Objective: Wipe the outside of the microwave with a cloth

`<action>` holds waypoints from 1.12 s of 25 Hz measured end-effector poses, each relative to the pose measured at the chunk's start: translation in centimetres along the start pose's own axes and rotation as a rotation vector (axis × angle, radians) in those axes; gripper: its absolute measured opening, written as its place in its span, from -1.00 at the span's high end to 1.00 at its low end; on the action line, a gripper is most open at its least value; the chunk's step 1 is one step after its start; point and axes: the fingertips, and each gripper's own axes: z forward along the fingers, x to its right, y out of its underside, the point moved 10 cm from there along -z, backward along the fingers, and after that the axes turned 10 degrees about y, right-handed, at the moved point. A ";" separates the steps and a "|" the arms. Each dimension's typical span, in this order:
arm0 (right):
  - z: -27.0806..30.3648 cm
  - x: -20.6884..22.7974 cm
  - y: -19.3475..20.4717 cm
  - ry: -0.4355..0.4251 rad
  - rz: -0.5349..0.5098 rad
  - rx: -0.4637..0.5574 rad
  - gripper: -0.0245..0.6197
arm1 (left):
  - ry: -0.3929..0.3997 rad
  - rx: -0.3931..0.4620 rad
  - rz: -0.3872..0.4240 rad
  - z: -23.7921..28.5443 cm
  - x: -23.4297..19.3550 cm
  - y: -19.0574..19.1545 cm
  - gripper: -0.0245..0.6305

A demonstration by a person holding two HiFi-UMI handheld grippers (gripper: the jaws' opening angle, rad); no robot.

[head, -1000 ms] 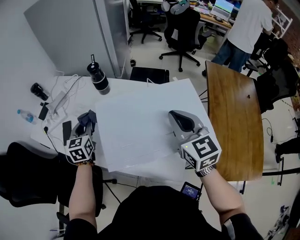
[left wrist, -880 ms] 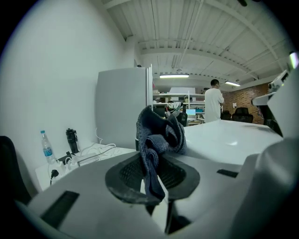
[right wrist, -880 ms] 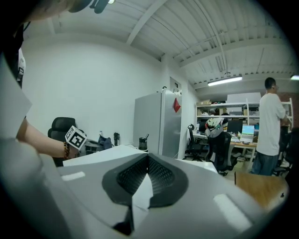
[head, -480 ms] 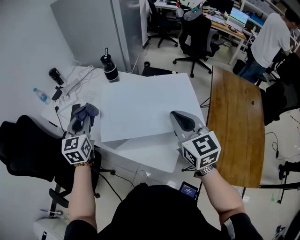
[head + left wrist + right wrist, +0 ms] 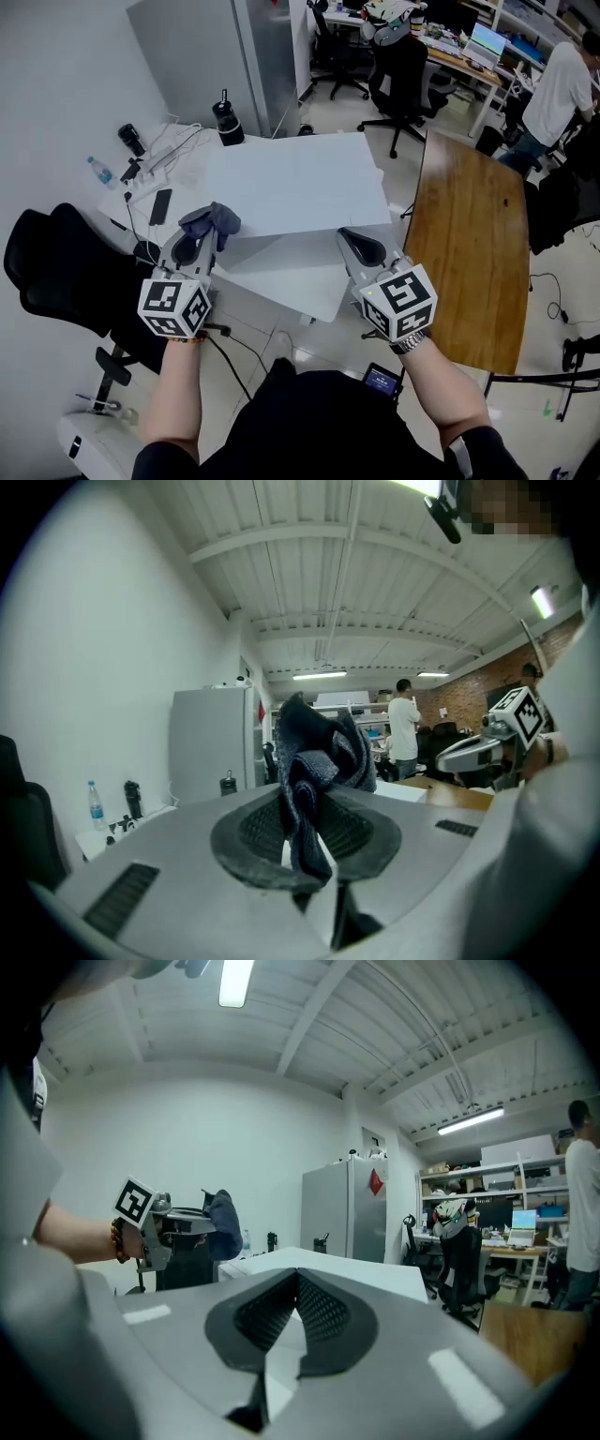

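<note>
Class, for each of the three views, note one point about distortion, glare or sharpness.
Head view: sharp and evenly lit, but the white top washes out almost featureless. Left gripper view: heavy fisheye, dark corners, the cloth close up yet sharp. Right gripper view: same fisheye, the ceiling lamp blown out.

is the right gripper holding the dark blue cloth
No, the dark blue cloth sits pinched between the left gripper's jaws; the right gripper is empty.
</note>
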 end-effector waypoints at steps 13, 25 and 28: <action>-5.8 -1.5 1.5 -0.033 -0.006 0.005 0.92 | 0.266 -0.009 -0.084 0.3 13.3 0.1 0.73; -8.5 -3.5 2.1 -0.033 -0.005 0.004 0.92 | 0.311 -0.034 -0.088 -1.4 16.7 0.6 0.72; -8.8 -3.9 2.3 -0.037 -0.013 0.012 0.92 | 0.305 -0.034 -0.085 -1.8 16.9 0.8 0.72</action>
